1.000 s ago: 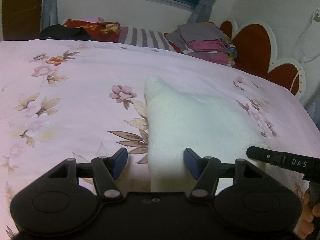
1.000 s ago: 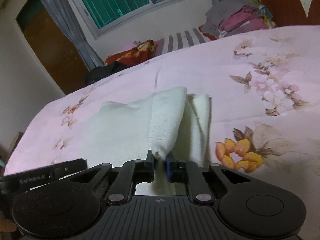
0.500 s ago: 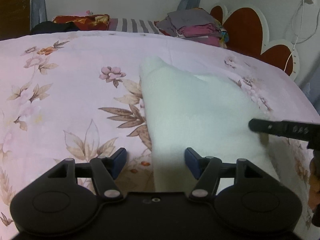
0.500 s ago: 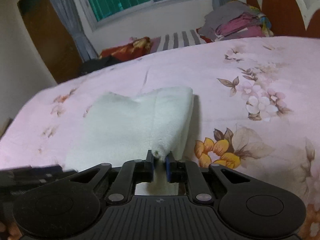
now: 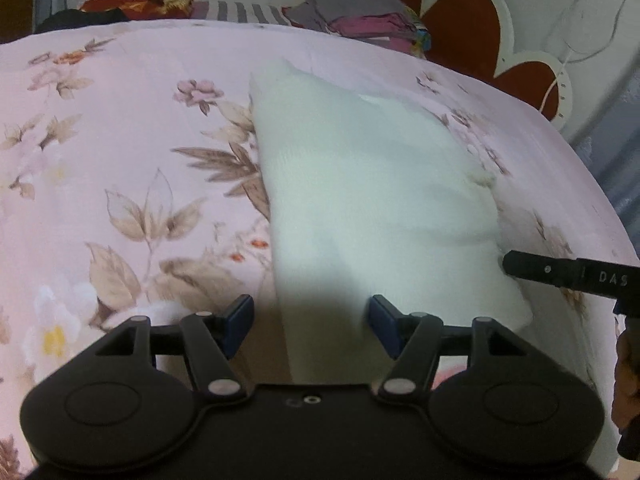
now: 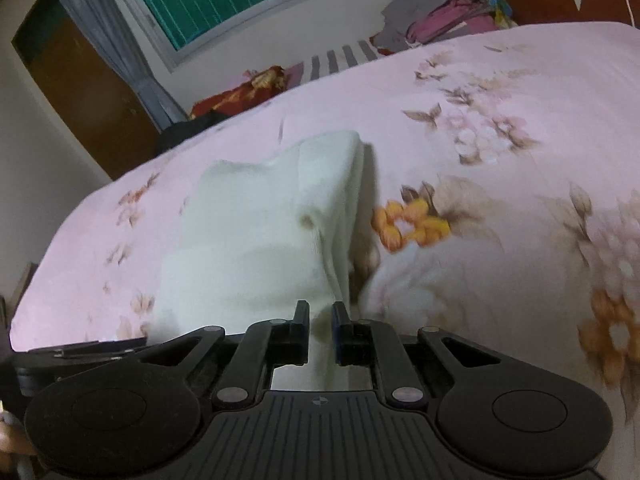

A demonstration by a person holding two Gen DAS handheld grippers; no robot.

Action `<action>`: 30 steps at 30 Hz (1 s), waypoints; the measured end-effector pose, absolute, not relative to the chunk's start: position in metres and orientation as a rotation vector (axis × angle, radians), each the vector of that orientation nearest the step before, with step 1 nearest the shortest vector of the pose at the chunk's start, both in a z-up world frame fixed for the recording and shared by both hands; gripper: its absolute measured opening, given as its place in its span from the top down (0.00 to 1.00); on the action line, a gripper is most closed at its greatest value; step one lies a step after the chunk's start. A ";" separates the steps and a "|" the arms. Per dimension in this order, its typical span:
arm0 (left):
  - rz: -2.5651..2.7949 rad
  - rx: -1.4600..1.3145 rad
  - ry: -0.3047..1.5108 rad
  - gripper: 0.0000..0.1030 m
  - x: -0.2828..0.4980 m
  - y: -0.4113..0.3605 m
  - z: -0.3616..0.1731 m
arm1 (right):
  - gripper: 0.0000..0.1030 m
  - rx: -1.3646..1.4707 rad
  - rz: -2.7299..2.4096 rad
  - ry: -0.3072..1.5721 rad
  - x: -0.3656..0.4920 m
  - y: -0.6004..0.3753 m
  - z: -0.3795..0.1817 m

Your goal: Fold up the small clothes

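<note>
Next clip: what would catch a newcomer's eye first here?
A white garment lies mid-bed on the pink floral bedspread. The right gripper pinches its near right edge, while the left gripper stands open over its near left edge. A pile of clothes sits at the bed's far side.

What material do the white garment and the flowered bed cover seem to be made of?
The garment looks like a soft, matte knit, perhaps cotton or fleece: its surface is fuzzy, faintly ribbed, and it folds thickly at the edge held in the right claw. The cover seems a thin, smooth woven sheet with a printed flower pattern and a slight sheen; the fibre cannot be told.
</note>
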State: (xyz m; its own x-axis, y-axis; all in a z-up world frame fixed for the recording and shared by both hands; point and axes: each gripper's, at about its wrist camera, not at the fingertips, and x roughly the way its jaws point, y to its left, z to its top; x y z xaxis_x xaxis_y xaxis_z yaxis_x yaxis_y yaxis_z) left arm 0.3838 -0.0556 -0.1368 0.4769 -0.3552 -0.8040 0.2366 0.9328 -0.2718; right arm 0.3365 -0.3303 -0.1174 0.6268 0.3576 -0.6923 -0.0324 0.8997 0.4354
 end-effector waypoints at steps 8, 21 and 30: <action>-0.393 -0.188 1.039 0.54 0.376 -0.053 -0.140 | 0.89 0.438 0.202 0.882 0.313 -0.331 -0.123; -0.417 -0.247 1.024 0.82 0.368 -0.042 -0.139 | 0.74 0.421 0.194 0.881 0.292 -0.315 -0.124; -0.427 -0.234 1.024 0.85 0.364 -0.037 -0.141 | 0.96 0.356 0.228 0.932 0.288 -0.308 -0.125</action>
State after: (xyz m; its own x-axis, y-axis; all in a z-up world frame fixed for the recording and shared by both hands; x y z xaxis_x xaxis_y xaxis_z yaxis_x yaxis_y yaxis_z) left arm 0.3635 -0.0369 -0.1410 0.4477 -0.4489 -0.7734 0.2341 0.8936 -0.3831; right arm 0.2877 -0.3079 -0.1251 0.5783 0.3422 -0.7406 -0.0384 0.9182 0.3942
